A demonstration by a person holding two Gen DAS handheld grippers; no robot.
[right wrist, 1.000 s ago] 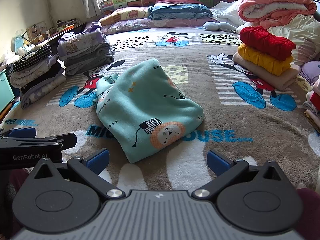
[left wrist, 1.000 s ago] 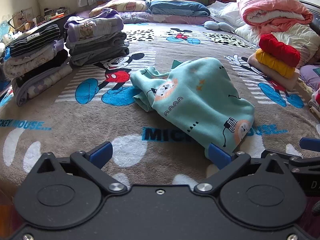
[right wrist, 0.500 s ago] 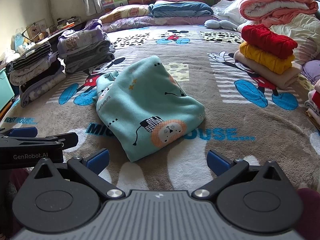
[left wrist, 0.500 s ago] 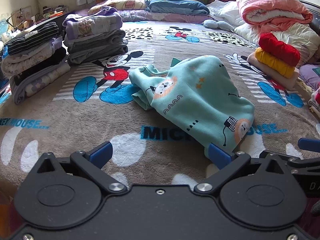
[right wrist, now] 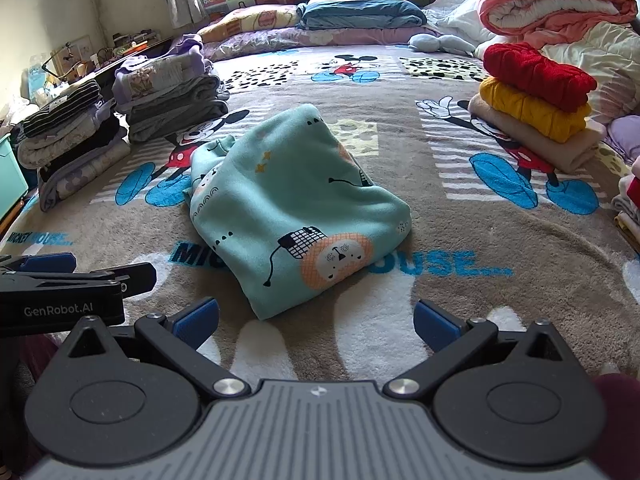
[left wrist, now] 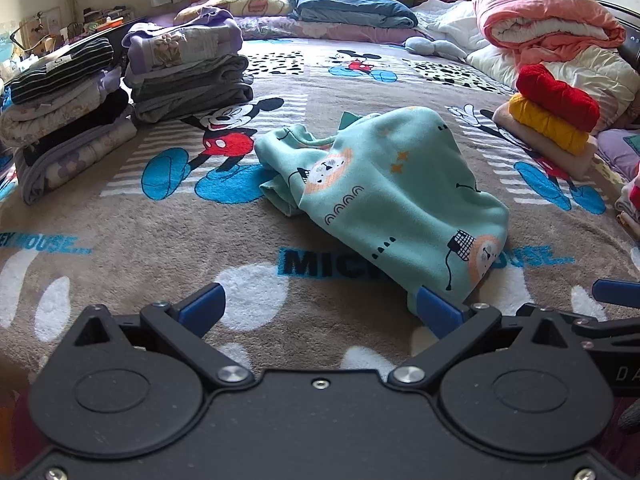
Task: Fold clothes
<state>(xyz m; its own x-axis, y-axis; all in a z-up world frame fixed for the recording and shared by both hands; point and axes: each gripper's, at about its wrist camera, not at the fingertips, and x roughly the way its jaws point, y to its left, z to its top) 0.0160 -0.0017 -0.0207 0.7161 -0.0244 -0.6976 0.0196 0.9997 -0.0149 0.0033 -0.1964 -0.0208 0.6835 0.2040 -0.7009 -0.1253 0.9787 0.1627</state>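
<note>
Bedroom, daylight from window at the far wall. Bed (left wrist: 160, 248) covered w/ a brown cartoon-mouse blanket; pillows (left wrist: 352, 8) along the headboard, pink quilt (left wrist: 548, 8) rolled up far right.

Your left tool (left wrist: 320, 308): jaws wide, blue pads apart, nothing between them. It hovers low over the near edge of the bed. Its right pad (left wrist: 438, 308) sits just at the near corner of the garment; can't tell if touching.

Your right tool (right wrist: 316, 316): jaws also wide, empty, low over the blanket, just short of the garment's near edge. Left tool's body shows at the left edge of the right cam, so the two are side by side.

Garment (right wrist: 296, 200): teal, lion print, roughly folded in a loose bundle at mid-bed, near both tools, lying over the blanket lettering. A bunched part sticks out at its far-left end.

Other stacks, well apart from it:
- 2 folded piles (left wrist: 188, 72) far left, grey/purple/striped.
- red/yellow/beige pile (right wrist: 532, 108) far right.
</note>
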